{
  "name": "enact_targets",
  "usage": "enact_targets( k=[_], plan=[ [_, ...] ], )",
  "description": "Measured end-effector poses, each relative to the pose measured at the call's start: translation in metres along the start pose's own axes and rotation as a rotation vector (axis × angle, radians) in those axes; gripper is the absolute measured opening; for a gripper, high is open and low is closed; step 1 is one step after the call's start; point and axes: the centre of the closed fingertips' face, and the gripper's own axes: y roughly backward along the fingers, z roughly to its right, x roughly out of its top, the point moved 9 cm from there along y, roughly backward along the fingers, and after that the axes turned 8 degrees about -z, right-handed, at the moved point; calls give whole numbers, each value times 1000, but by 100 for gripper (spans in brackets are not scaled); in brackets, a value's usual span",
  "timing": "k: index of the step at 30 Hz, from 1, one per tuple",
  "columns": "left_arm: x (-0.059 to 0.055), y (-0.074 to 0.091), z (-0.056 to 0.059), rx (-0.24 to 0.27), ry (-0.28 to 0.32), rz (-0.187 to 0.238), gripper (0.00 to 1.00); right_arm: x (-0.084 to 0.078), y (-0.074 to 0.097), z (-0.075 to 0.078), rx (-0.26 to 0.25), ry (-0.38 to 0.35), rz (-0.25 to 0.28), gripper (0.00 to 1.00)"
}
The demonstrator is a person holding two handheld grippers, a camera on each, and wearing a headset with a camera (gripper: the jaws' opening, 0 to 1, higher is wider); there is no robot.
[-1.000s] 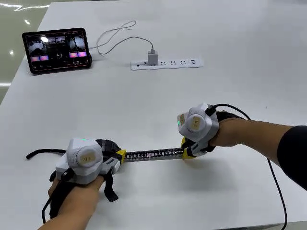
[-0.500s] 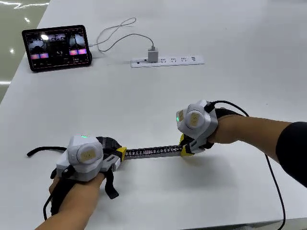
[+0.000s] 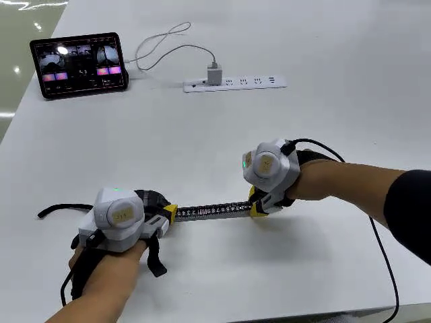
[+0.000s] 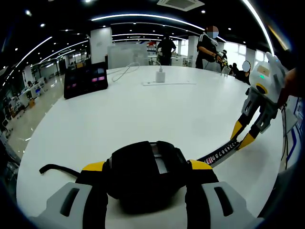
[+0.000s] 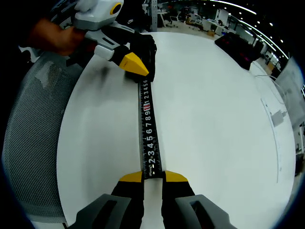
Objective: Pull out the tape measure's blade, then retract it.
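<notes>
Jaws of the left gripper point(image 4: 147, 167) closed from both sides on the black tape measure case point(image 4: 145, 176), yellow tips pressed against its flanks. Jaws of the right gripper point(image 5: 152, 177) narrowed to a slim gap, pinching the free end of the blade point(image 5: 148, 129). From the head view: left gripper point(image 3: 161, 214) and tape measure case point(image 3: 153, 202) at the near left of the white surface point(image 3: 303, 134), right gripper point(image 3: 258, 207) nearer the middle, blade point(image 3: 212, 212) stretched straight between the two, low over the surface. Black blade face with white numerals running from the right jaws toward the case. Thin black strap point(image 3: 57, 210) lying on the surface just left of the case. At the far side, well apart from both grippers: a dark tablet point(image 3: 79, 64) with a lit screen, a white power strip point(image 3: 234, 85) with a white charger point(image 3: 214, 75) plugged in, and a white cable point(image 3: 161, 47) looping from the charger toward the tablet. In the left gripper view, people point(image 4: 209, 45) standing beyond the far edge of the surface.
</notes>
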Motion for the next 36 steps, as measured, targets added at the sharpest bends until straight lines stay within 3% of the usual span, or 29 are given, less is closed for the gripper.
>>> enact_targets(
  k=[36],
  plan=[
    [0,-1,0,1,0,2,62,18,-3,-1,3,-14,-27,10]
  ],
)
